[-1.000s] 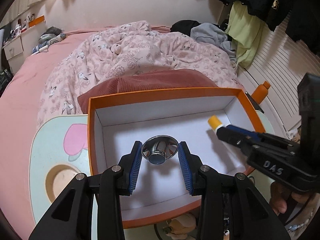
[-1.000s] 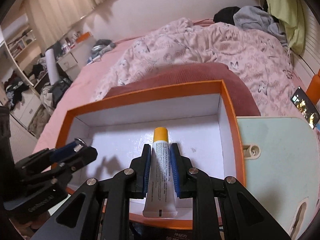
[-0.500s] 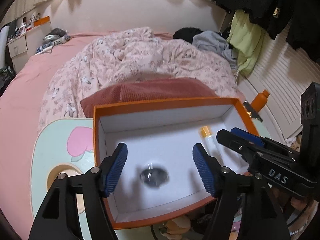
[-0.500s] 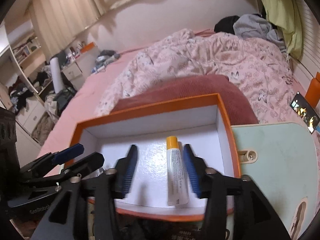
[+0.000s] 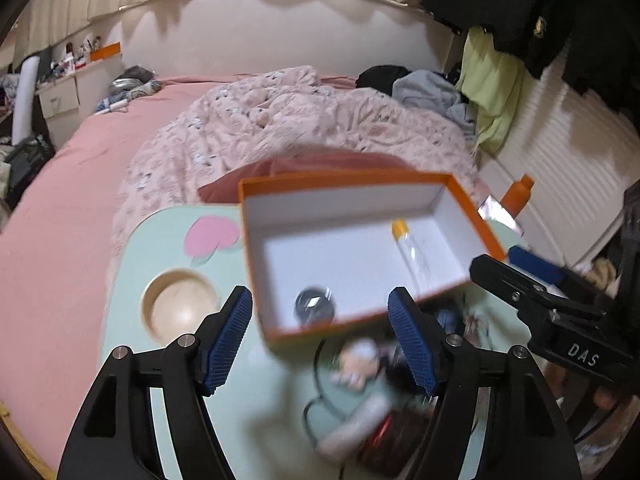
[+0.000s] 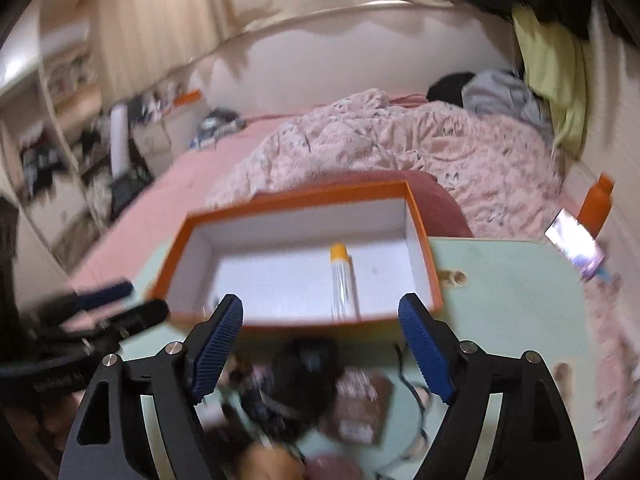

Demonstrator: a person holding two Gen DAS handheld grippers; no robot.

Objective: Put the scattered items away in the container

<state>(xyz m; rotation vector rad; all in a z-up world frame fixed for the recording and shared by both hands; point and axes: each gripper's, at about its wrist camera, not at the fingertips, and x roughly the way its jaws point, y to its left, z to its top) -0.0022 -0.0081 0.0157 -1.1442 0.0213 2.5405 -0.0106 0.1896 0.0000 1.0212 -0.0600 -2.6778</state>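
the tube and metal cup lie in the box. the left gripper is spread and empty; the right gripper is opening, empty. the blurred clutter below is tangled, so a grab may snag the cable.

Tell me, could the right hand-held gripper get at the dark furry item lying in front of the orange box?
Probably yes: the right hand-held gripper is opening, nothing between its jaws, and the dark furry item lies uncovered just below.
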